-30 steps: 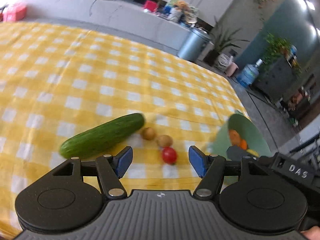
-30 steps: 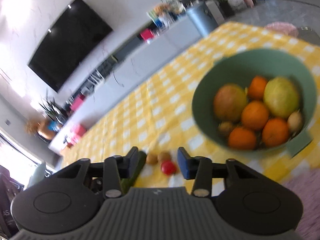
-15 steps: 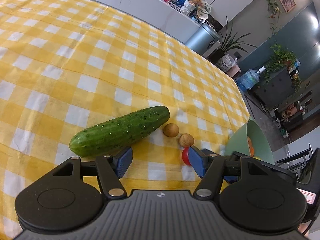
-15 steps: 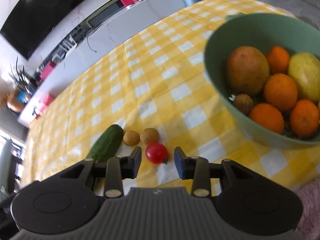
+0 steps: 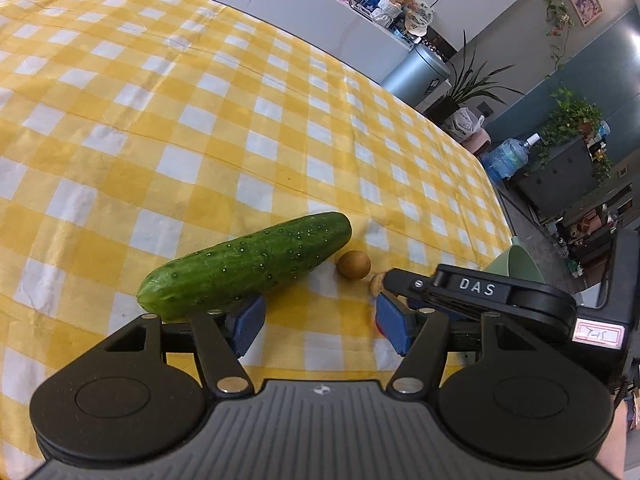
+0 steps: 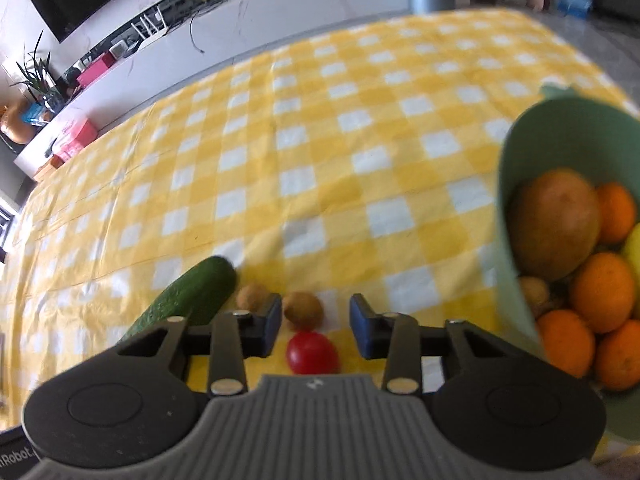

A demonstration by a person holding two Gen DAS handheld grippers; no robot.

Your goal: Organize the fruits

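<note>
Bench draped in a yellow-and-white checked cloth (image 5: 248,128). Near its front edge, a cucumber (image 5: 246,266) lying flat and slantwise, with 2 small brown fruits just off its blunt end: 1 (image 5: 353,265) close to the tip, the other (image 6: 303,311) beside it. A small red tomato (image 6: 313,353) resting on the cloth just in front of that second brown fruit.

Left hand-held gripper (image 5: 318,322) low over the cloth, jaws spread with nothing between them; left blue pad beside the cucumber's flank, contact impossible to judge.

Right hand-held gripper (image 6: 314,326) tilted steeply down, jaws just closing yet apart, straddling the tomato and the brown fruit, pads clear of both. Seen from the left wrist, reaching in from the right over the tomato.

At the right edge, a green bowl (image 6: 516,148) holding oranges (image 6: 602,292), a mango (image 6: 556,224) and other fruit.
</note>
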